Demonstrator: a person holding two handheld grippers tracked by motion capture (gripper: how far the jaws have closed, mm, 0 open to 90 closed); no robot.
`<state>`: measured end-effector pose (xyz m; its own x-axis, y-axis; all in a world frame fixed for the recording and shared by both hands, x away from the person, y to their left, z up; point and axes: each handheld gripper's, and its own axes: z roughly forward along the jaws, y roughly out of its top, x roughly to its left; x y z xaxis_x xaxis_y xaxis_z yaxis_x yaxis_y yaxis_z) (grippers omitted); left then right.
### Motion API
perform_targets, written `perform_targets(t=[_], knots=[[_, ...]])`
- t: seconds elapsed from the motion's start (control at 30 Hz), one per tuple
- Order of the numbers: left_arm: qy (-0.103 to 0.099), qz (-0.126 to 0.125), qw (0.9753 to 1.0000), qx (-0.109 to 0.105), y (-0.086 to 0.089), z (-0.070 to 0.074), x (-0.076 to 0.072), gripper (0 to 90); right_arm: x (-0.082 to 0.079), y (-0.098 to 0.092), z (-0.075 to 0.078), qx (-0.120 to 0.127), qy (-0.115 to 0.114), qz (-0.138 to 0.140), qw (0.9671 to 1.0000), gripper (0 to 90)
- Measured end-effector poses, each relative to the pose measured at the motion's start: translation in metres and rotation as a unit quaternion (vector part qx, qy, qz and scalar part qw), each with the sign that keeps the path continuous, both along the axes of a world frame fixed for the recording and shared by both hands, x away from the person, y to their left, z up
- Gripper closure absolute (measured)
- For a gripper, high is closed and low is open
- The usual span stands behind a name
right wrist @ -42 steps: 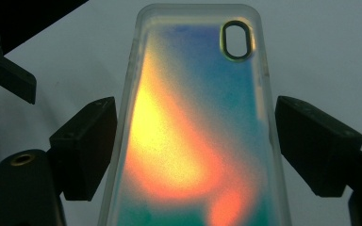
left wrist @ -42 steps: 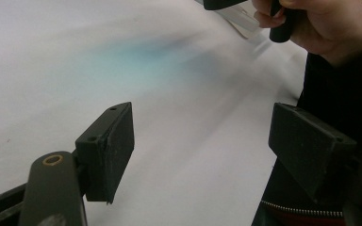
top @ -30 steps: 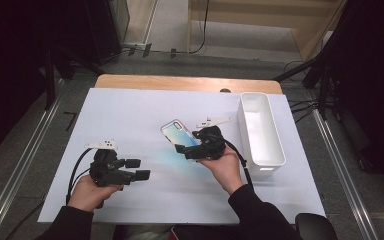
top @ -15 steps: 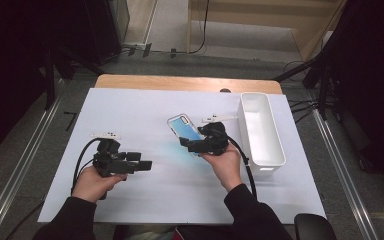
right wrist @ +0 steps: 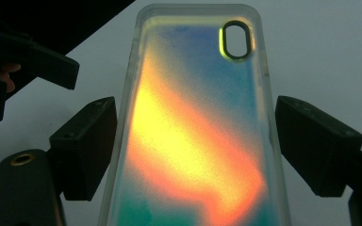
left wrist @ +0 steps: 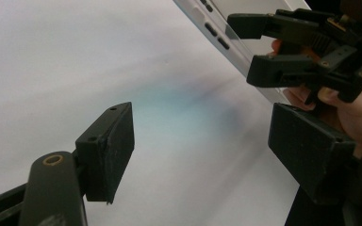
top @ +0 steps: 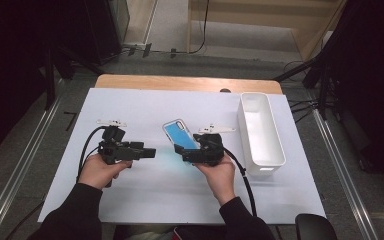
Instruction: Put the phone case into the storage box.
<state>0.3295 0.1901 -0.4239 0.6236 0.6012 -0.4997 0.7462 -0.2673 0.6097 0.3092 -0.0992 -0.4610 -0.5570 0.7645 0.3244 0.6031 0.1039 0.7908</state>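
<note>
Two tongs work over the white desk [top: 130,200]. The right tongs [top: 182,151] hold a phone case [top: 180,135] near the middle of the desk, lifted and tilted, its far end pointing toward the far edge. In the right gripper view the case [right wrist: 193,132] lies between the spread jaws, glowing orange, yellow and blue, camera hole at the far end; whether the pads press its sides is hard to tell, though the grasp seems loose. The left tongs [top: 150,153] are released, jaws wide apart, hovering toward the left edge and aimed at the case. A white bin [top: 275,150] stands along the right edge
</note>
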Motion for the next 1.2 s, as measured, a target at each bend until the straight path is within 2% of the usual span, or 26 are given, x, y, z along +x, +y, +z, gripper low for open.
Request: perform_targets(t=[0.23,0.3,0.43,0.67,0.77,0.87,0.97,1.07,1.2], knots=[[0.003,0.009,0.9999,0.005,-0.007,0.002,0.009,22.8,-0.002,-0.004,-0.008,0.010,0.011,-0.015,0.9998,15.3],[0.004,0.014,0.9999,0.002,-0.009,0.001,0.011,22.8,-0.002,-0.005,-0.011,0.011,0.007,-0.022,0.9997,15.2],[0.007,0.019,0.9997,0.010,-0.013,-0.002,0.016,22.8,-0.003,-0.006,-0.014,0.018,0.006,-0.034,0.9993,15.2],[0.014,0.035,0.9992,0.013,-0.015,-0.003,0.025,22.8,-0.004,-0.002,-0.019,0.028,0.008,-0.037,0.9989,15.2],[0.017,0.040,0.9991,0.005,-0.016,-0.003,0.028,22.8,-0.004,-0.001,-0.020,0.029,0.007,-0.040,0.9988,15.2],[0.010,0.039,0.9992,0.009,-0.017,-0.001,0.030,22.8,-0.005,0.000,-0.023,0.030,0.007,-0.045,0.9985,15.3],[-0.002,0.044,0.9988,0.023,-0.021,0.002,0.030,22.7,-0.004,0.001,-0.025,0.033,0.004,-0.049,0.9982,15.2],[-0.006,0.045,0.9987,0.022,-0.024,0.003,0.033,22.7,-0.004,0.004,-0.026,0.035,0.005,-0.053,0.9980,15.2],[-0.010,0.060,0.9979,0.022,-0.030,0.006,0.037,22.5,-0.005,0.007,-0.027,0.039,0.004,-0.055,0.9977,15.2]])
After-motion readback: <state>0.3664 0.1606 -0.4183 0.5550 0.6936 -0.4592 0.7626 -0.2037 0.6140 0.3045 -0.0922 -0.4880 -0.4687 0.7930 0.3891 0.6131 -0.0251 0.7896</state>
